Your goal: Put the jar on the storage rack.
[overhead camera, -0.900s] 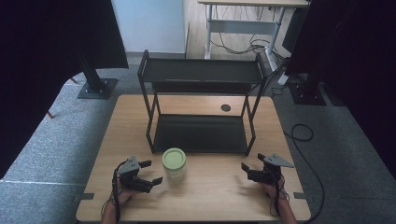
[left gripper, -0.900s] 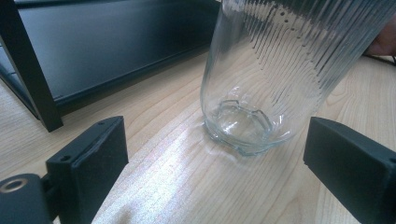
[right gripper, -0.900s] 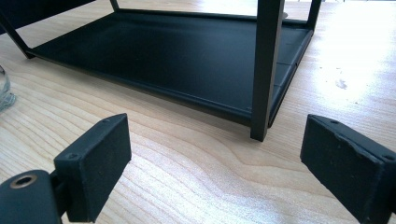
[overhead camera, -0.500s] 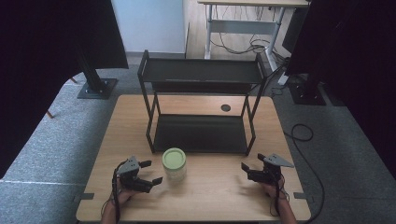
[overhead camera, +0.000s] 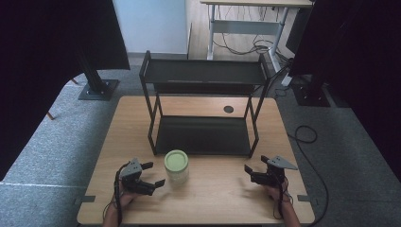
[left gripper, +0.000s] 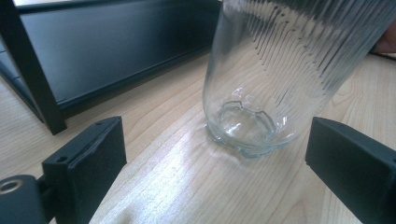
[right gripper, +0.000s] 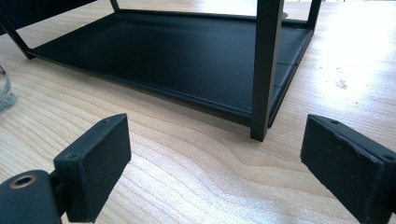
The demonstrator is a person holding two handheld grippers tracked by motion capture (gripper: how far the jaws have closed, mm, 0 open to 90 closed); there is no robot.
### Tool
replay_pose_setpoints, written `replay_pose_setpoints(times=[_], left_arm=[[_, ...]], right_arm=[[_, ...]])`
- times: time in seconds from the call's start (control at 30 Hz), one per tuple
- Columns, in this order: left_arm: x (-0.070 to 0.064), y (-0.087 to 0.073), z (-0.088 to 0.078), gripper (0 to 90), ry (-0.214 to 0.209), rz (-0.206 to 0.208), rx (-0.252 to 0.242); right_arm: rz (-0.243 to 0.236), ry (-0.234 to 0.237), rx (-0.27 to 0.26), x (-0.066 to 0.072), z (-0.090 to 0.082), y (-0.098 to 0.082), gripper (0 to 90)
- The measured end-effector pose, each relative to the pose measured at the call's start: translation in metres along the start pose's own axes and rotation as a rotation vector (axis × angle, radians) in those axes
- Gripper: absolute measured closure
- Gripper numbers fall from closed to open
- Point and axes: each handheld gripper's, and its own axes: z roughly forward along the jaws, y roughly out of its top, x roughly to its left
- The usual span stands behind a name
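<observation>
Wooden table (overhead camera: 217,198), bare at its near half. Black two-tier shelf rack (overhead camera: 203,109) standing at mid-table, lower shelf (right gripper: 187,51) flat on the wood. Ribbed glass jar (overhead camera: 176,166) with pale green lid (overhead camera: 176,159), upright on the table just in front of the rack's near left leg. Left gripper (overhead camera: 151,174) just left of the jar, well short of the rack, jaws spread wide; jar base (left gripper: 245,126) ahead of and between the two jaws, nearer the right one, touching neither. Right gripper (overhead camera: 247,170) near the rack's near right leg (right gripper: 266,70), well apart from the jar, jaws likewise wide apart, holding nothing.
</observation>
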Motion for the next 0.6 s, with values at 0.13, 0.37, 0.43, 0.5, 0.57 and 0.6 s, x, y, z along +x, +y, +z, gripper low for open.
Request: replay_pose_setpoints(times=[0.13,0.37,0.43,0.5,0.57,0.6], left_arm=[[-0.002,0.004,-0.002,4.5,-0.007,0.007,-0.020],[-0.005,0.009,-0.008,4.5,-0.012,0.014,-0.059],[-0.007,0.011,-0.010,4.4,-0.019,0.019,-0.077],[-0.007,0.012,-0.010,4.2,-0.021,0.020,-0.083],[-0.008,0.014,-0.011,4.2,-0.019,0.025,-0.095],[-0.009,0.015,-0.012,4.2,-0.021,0.028,-0.101]], right_arm=[[0.000,-0.001,-0.002,0.000,0.000,0.000,8.4],[0.001,-0.004,-0.004,0.000,0.000,0.000,8.5],[0.001,-0.007,-0.005,0.000,0.000,0.000,8.5],[0.002,-0.007,-0.004,0.000,0.000,0.000,8.5],[0.001,-0.005,-0.002,0.000,0.000,0.000,8.6],[0.001,-0.004,-0.001,0.000,0.000,0.000,8.6]])
